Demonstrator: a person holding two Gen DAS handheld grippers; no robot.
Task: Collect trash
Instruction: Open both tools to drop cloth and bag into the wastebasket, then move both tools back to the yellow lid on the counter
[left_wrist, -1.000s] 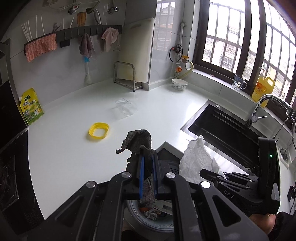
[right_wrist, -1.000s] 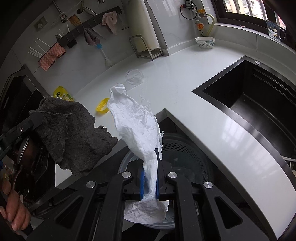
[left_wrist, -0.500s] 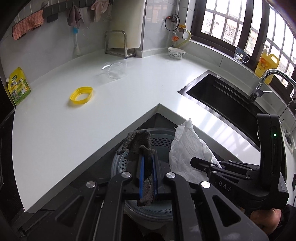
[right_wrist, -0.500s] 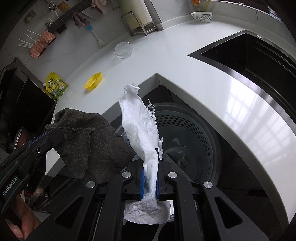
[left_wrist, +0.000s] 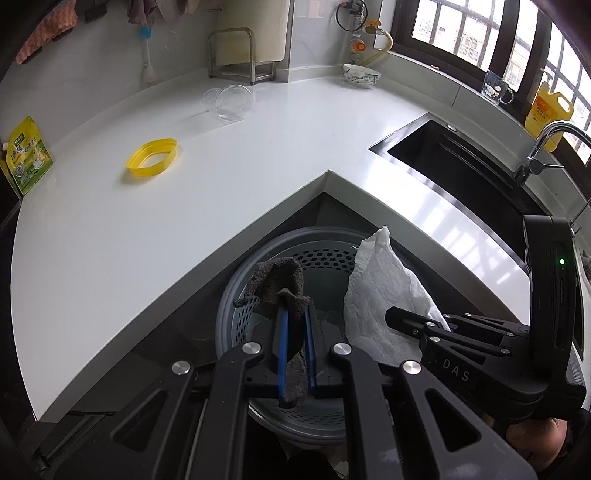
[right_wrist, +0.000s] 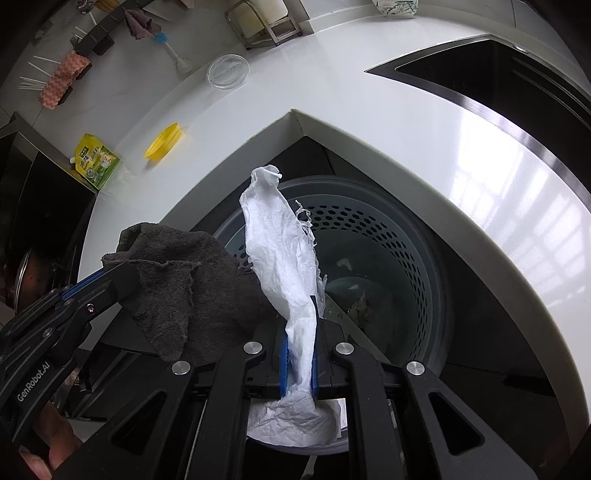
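Note:
My left gripper is shut on a dark grey rag, held over the grey perforated trash bin below the counter corner. My right gripper is shut on a crumpled white paper towel, also held above the bin. Each gripper shows in the other's view: the right one with the paper, the left one with the rag. Some scraps lie at the bin's bottom.
On the white counter lie a yellow ring lid, a clear plastic cup on its side and a green-yellow pouch. A bowl stands at the back. The black sink is to the right.
Both grippers have moved back from over the counter and down toward the bin, still holding the rag and the paper towel. The bin now fills more of both views.

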